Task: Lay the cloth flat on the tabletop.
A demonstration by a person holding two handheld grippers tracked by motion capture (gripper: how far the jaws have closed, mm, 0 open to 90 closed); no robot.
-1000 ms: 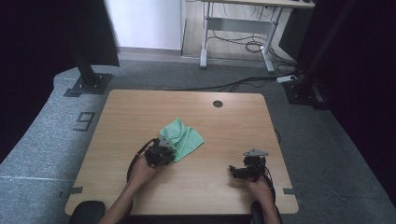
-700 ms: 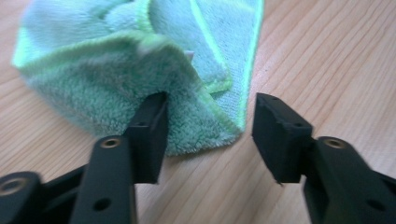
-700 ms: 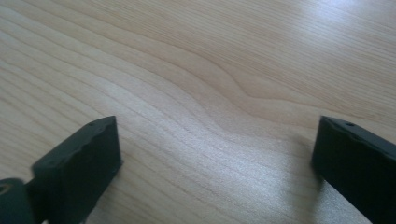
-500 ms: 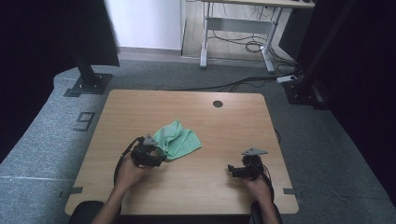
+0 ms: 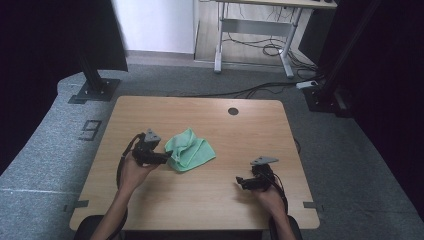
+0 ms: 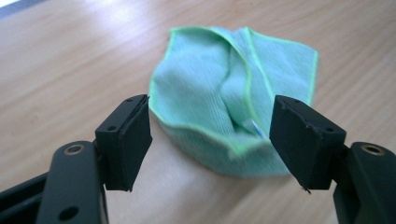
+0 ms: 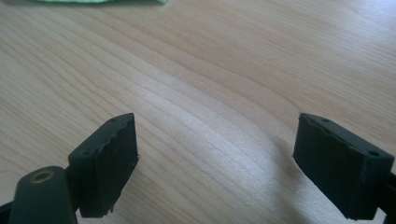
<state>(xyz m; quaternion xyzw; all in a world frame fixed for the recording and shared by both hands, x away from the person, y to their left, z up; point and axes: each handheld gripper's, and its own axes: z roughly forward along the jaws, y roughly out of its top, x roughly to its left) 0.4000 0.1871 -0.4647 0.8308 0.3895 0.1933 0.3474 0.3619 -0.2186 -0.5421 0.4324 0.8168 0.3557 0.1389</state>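
Jaws of the right gripper [image 5: 240, 181] stand wide over bare wood, well right of the green cloth [image 5: 190, 150]. Left gripper [image 5: 169, 159], jaws just opened and nothing between them, hovers at the cloth's left edge on the table [image 5: 235, 135].

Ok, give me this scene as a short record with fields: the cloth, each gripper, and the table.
cloth: green cloth, loosely folded, lying on the table, not held
left gripper: left gripper just clear of the cloth's near edge, jaws have just been opening, nothing pressed between them
right gripper: right gripper apart from the cloth, over bare wood, jaws open
table: wooden table with a round hole at the far edge
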